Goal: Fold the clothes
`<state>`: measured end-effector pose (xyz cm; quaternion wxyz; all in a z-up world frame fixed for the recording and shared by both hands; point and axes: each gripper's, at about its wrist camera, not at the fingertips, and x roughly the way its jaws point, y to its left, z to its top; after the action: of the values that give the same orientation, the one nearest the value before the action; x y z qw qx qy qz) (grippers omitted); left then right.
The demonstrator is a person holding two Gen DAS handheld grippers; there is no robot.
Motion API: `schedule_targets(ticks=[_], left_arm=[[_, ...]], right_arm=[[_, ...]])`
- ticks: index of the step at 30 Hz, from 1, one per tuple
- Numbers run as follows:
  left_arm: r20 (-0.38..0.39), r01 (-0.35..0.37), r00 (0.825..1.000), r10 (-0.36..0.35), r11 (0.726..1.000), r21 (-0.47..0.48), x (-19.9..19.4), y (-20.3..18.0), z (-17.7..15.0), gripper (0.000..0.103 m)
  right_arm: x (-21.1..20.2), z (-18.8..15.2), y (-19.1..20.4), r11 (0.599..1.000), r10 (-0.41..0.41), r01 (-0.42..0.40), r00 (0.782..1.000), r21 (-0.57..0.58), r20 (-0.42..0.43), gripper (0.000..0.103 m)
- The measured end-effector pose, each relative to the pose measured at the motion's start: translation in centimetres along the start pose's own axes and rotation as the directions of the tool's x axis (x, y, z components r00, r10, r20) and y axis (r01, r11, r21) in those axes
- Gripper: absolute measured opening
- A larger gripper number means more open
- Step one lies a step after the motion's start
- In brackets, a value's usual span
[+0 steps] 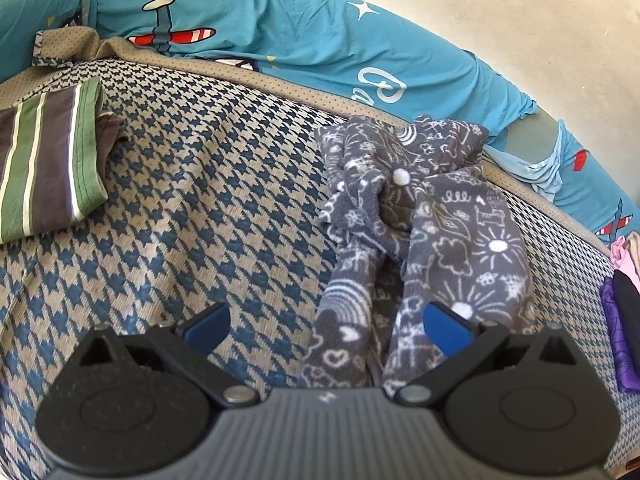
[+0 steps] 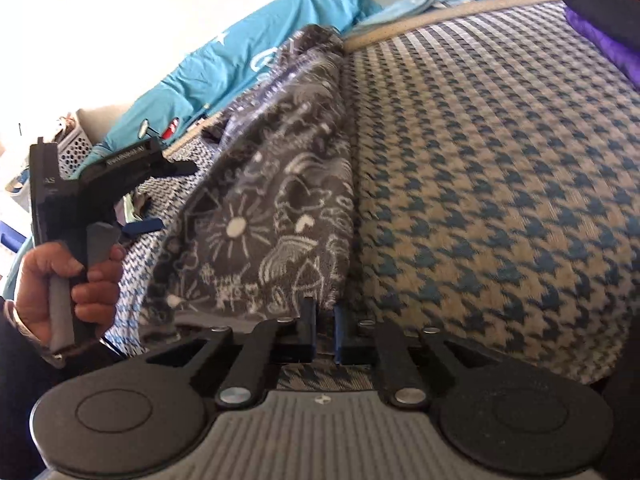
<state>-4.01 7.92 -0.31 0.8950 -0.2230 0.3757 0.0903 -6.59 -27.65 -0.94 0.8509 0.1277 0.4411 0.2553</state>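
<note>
A broad stretch of the houndstooth bed cover (image 1: 192, 184) lies open between the folded striped garment (image 1: 48, 164) on one side and the crumpled grey fleece (image 1: 424, 216) on the other. Beyond the fleece, more bare cover (image 2: 500, 184) runs to what looks like a purple and black pile (image 2: 604, 28) near the edge.

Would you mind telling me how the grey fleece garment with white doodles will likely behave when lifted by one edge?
The grey fleece garment with white doodles lies crumpled, so it probably drapes limply. Its fuzzy nap likely resists slipping where the right tongs pinch its hem.
</note>
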Motion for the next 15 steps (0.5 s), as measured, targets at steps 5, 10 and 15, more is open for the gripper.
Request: schedule_targets(ticks=[5, 10, 15], left_arm=[[-0.017, 0.004, 1.0, -0.004, 1.0, -0.014, 0.2, -0.1, 0.0, 0.103], [0.004, -0.01, 1.0, 0.01, 1.0, -0.005, 0.1, -0.4, 0.6, 0.103], [0.024, -0.036, 0.999, 0.036, 0.999, 0.009, 0.4, -0.8, 1.5, 0.103]], right_arm=[[-0.3, 0.1, 0.5, 0.999, -0.022, 0.023, 1.0, -0.048, 0.009, 0.012], [-1.5, 0.6, 2.0, 0.98, -0.062, 0.075, 0.995, -0.185, 0.077, 0.015], [-1.8, 1.9, 3.3, 0.958, -0.044, 0.078, 0.991, -0.277, 0.125, 0.023]])
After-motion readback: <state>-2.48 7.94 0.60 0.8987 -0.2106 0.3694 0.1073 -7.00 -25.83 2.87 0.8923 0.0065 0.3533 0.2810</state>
